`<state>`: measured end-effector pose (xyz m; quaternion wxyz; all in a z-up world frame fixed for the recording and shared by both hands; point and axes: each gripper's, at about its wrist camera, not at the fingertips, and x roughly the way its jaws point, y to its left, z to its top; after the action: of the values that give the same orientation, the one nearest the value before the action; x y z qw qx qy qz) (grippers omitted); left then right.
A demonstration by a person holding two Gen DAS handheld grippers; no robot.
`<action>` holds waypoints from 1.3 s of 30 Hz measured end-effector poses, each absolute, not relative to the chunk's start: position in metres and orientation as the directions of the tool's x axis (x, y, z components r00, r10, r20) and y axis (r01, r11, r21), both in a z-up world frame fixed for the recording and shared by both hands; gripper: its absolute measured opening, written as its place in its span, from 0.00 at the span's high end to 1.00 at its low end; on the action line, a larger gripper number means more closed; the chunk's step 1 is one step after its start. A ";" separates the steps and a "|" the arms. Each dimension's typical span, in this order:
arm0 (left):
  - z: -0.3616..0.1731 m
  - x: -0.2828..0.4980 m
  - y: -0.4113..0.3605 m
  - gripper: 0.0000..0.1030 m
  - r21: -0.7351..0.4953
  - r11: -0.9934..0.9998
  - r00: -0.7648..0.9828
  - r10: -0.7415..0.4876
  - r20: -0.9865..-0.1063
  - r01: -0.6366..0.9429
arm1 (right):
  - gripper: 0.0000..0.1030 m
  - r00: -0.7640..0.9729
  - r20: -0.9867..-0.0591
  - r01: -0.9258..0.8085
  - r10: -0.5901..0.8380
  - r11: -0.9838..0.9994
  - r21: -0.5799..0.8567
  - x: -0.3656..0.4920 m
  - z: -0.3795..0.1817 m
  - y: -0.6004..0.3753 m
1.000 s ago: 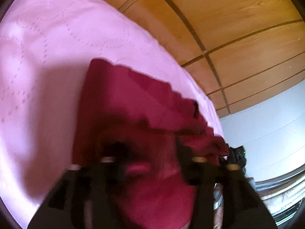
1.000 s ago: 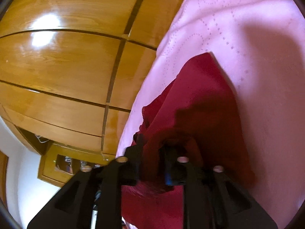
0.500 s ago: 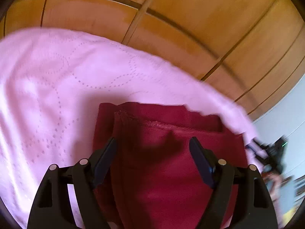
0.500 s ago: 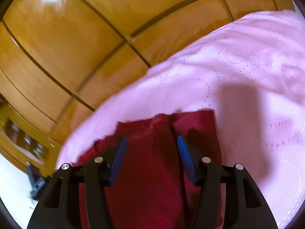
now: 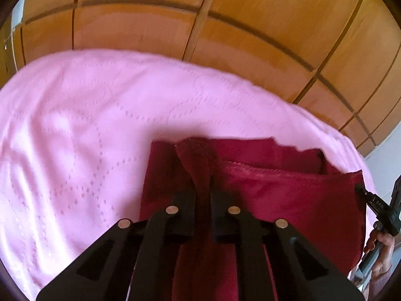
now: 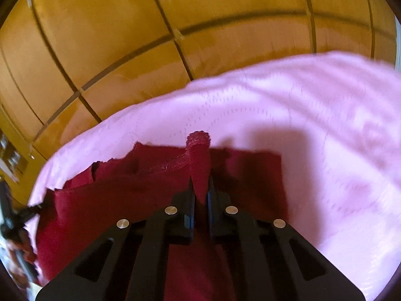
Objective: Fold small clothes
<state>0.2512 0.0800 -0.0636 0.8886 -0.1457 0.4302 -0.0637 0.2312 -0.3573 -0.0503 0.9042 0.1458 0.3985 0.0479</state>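
A dark red garment [image 5: 288, 190] lies on a pink bedspread [image 5: 75, 138]. My left gripper [image 5: 202, 188] is shut on a pinched-up fold of its left top edge. The garment also shows in the right wrist view [image 6: 120, 195], where my right gripper [image 6: 200, 188] is shut on a raised fold of its right top edge. The other gripper shows at each view's edge, at the right in the left wrist view [image 5: 381, 213] and at the left in the right wrist view [image 6: 12, 215].
Wooden wardrobe panels [image 5: 225, 25] stand just behind the far edge of the bed and also show in the right wrist view [image 6: 125, 37]. Pink bedspread [image 6: 338, 138] stretches to the right of the garment.
Both grippers were open over the garment half a second ago; both have now closed on folds of its top edge. A second ago the views were tilted and blurred.
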 end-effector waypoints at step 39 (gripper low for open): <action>-0.066 0.271 -0.015 0.26 -0.145 0.985 0.716 -0.165 -0.678 0.090 | 0.65 0.707 -0.695 -0.037 0.131 0.988 0.148 0.246 -0.056 -0.310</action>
<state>0.2707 -0.0153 -0.0658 0.9249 -0.0508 0.3705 -0.0689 0.2464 -0.3097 -0.0557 0.9218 0.0618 0.3800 0.0453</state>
